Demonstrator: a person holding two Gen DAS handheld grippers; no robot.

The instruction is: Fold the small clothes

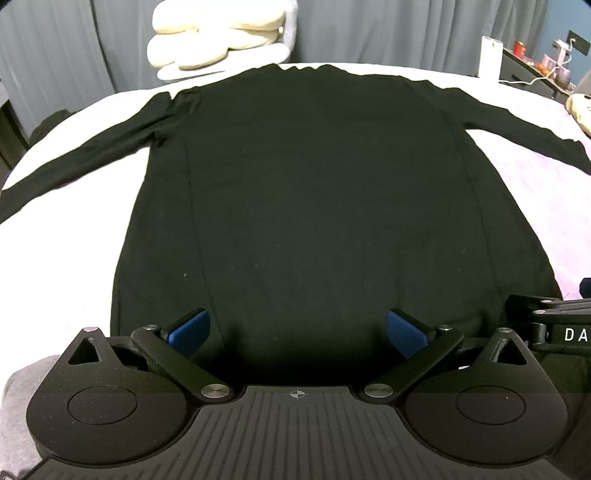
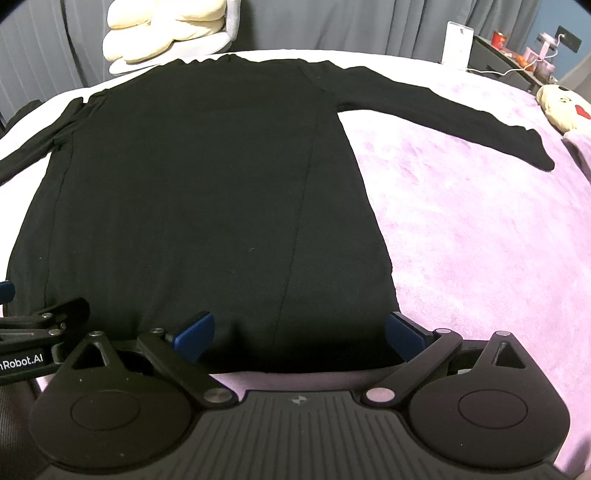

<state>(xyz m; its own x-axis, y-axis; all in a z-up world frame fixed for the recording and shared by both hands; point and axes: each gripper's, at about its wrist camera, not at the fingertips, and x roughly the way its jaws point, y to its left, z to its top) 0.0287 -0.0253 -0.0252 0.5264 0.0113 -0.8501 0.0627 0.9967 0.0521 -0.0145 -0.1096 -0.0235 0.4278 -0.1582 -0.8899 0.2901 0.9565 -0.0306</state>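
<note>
A black long-sleeved top (image 1: 314, 192) lies flat on a pale purple bed cover (image 2: 480, 229), collar at the far end and both sleeves spread out to the sides; it also shows in the right wrist view (image 2: 192, 192). My left gripper (image 1: 297, 334) is open and empty, hovering over the left part of the near hem. My right gripper (image 2: 301, 332) is open and empty over the right part of the near hem, its right fingertip (image 2: 404, 334) near the hem's right corner. Each gripper's body shows at the edge of the other's view.
A stack of cream cushions (image 1: 221, 33) on a pale seat stands past the far edge of the bed, before grey curtains. A plush toy (image 2: 561, 107) lies at the right edge. A dark side table with small items (image 1: 543, 62) stands at far right.
</note>
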